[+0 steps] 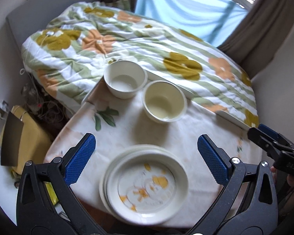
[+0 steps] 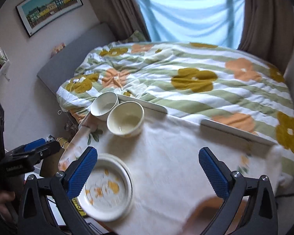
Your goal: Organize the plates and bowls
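A stack of white plates (image 1: 145,184) with yellow flower print sits at the near edge of a small table (image 1: 196,137) covered by a floral cloth. Two empty white bowls stand behind it: one far left (image 1: 125,78), one nearer (image 1: 164,100). My left gripper (image 1: 147,156) is open and empty, its blue pads either side of the plates, above them. My right gripper (image 2: 148,168) is open and empty over the cloth; the plates (image 2: 107,188) lie by its left finger, and the bowls (image 2: 125,119) (image 2: 104,105) stand beyond. Each gripper shows in the other's view (image 1: 272,146) (image 2: 27,154).
A bed with a striped flower quilt (image 2: 196,82) lies right behind the table. A white tray edge (image 2: 239,131) lies along the table's far side. A yellow bag (image 1: 29,137) and cables lie on the floor to the left. Curtains (image 2: 264,13) and a window stand at the back.
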{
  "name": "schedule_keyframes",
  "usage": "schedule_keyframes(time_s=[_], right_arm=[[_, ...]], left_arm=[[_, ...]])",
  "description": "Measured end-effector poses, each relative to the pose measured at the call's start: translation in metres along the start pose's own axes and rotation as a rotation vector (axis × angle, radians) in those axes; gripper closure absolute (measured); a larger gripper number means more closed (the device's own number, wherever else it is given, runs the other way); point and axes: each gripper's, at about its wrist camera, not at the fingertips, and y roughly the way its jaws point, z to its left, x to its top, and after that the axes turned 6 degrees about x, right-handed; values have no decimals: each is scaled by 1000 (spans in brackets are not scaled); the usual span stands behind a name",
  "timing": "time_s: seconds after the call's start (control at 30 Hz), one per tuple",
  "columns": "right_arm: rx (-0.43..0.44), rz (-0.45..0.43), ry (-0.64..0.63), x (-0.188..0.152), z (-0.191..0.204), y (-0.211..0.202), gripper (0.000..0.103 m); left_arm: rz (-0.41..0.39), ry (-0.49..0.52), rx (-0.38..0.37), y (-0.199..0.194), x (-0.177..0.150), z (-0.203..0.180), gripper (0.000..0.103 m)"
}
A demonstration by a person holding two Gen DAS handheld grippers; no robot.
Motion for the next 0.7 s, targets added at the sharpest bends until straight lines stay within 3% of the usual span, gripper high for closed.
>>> schedule_keyframes(time_s=[0.23, 0.3, 0.37, 0.57, 0.6, 0.7], right_arm=[[-22, 127, 1, 41, -8, 94, 0], [-23, 160, -2, 47, -9, 116, 5], [-19, 208, -6, 52, -11, 143, 18], [1, 305, 32, 52, -23, 189, 43], [3, 311, 35, 52, -23, 192, 45], [10, 332, 47, 50, -26, 204, 50]], left_arm=[[108, -46, -9, 92, 41, 13, 1], [139, -44, -13, 113, 48, 11, 4], [172, -38, -28, 136, 53, 8, 10], [252, -13, -76, 186, 56, -3, 46], [265, -5, -79, 192, 55, -6, 55], [285, 14, -94, 202, 53, -12, 71]])
